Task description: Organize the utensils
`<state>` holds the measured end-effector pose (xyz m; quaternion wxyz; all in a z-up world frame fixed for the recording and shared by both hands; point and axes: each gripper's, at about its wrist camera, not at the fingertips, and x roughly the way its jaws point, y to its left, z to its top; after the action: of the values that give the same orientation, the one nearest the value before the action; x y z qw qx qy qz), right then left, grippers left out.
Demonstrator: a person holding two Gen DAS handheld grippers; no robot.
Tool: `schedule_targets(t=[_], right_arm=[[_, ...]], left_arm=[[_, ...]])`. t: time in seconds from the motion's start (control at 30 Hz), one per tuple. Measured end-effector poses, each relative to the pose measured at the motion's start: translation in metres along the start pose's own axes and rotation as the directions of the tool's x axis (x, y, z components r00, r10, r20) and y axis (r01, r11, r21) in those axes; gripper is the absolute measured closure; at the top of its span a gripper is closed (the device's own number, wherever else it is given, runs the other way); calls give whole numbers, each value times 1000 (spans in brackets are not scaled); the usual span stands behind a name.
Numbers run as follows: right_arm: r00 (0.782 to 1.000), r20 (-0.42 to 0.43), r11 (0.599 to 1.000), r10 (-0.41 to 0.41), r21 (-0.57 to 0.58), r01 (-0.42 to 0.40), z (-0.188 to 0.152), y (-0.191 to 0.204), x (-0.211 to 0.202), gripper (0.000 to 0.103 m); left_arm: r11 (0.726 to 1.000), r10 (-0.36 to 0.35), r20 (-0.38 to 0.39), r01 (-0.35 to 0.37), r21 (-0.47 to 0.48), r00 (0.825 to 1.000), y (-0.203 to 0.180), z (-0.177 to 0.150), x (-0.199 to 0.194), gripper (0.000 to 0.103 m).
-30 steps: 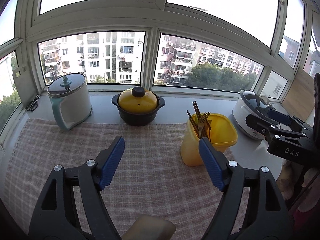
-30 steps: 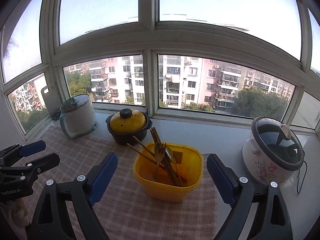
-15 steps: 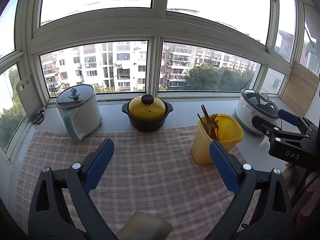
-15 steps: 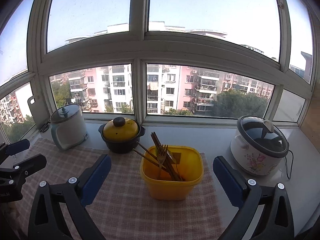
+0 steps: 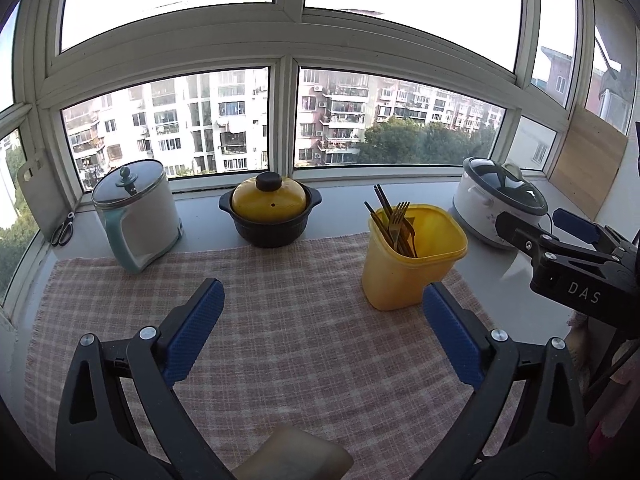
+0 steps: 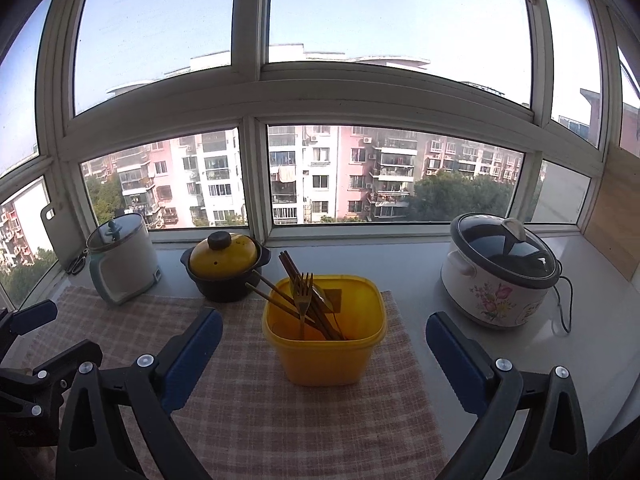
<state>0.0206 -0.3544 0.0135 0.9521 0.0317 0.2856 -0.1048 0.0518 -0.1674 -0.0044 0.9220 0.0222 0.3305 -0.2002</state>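
The yellow tub [image 6: 326,344] stands on the checked cloth [image 6: 280,420], holding a fork [image 6: 303,292] and chopsticks [image 6: 296,280]. The right gripper [image 6: 324,344] gapes wide on either side of it, not touching. The left gripper [image 5: 320,320] is spread wide, empty, left of the tub.

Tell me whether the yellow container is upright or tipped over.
Upright. The yellow container stands on its base on the checked cloth, open mouth facing up, with chopsticks and a fork leaning inside.

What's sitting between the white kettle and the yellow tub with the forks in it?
A black pot with a yellow lid stands between the kettle and the yellow tub, set back near the window. Both wrist views show it.
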Motion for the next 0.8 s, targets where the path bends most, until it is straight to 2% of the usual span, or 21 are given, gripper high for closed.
schedule_targets(t=[0.37, 0.8], right_arm=[[1000, 1, 1000, -4, 2, 4, 2, -5, 0, 0], [1000, -16, 1000, -7, -4, 7, 13, -20, 26, 0]], left_arm=[[1000, -16, -12, 15, -5, 1000, -7, 1, 5, 2], [1000, -16, -32, 15, -14, 999, -24, 17, 37, 2]])
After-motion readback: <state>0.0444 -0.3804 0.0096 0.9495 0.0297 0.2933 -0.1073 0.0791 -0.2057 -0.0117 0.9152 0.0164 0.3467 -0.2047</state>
